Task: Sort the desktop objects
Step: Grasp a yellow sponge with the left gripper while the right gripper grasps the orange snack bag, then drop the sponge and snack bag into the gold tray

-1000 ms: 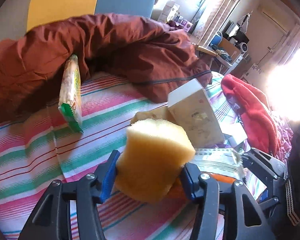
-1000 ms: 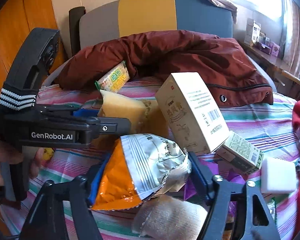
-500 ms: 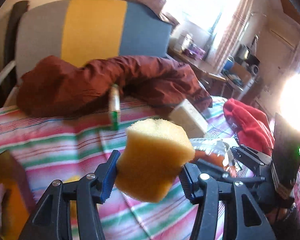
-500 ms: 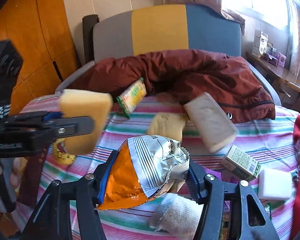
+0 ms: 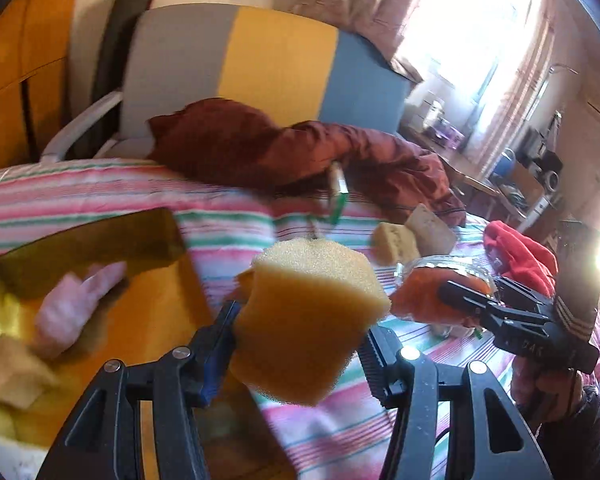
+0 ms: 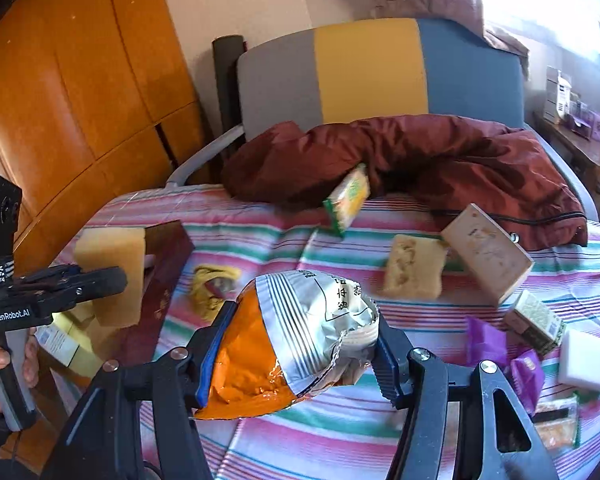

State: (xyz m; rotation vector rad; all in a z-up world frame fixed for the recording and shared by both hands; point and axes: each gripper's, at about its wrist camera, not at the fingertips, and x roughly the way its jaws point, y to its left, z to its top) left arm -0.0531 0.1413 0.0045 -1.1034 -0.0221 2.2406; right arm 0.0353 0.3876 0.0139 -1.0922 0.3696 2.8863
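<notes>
Left wrist view: yellow sponge (image 5: 308,316) is seen clenched between the left tongs (image 5: 300,344), held in the air at lower centre, just right of a yellow-lined open box (image 5: 140,320) at lower left. A second sponge piece (image 5: 16,372) and something pale pink, blurred and not identified, are noted inside the box.

Right wrist view: orange-and-silver snack bag (image 6: 296,340) is gripped by the right tongs (image 6: 296,352) at lower centre, above the striped bed cover (image 6: 260,236). Unsorted items are left at right: cream box (image 6: 488,256), loose sponge (image 6: 414,272), green packet (image 6: 348,200).

Risks judged: the sponge is squeezed and springy, so on release it may rebound off the box wall. The bag is crumpled and open at one end; contents could spill if tilted.
</notes>
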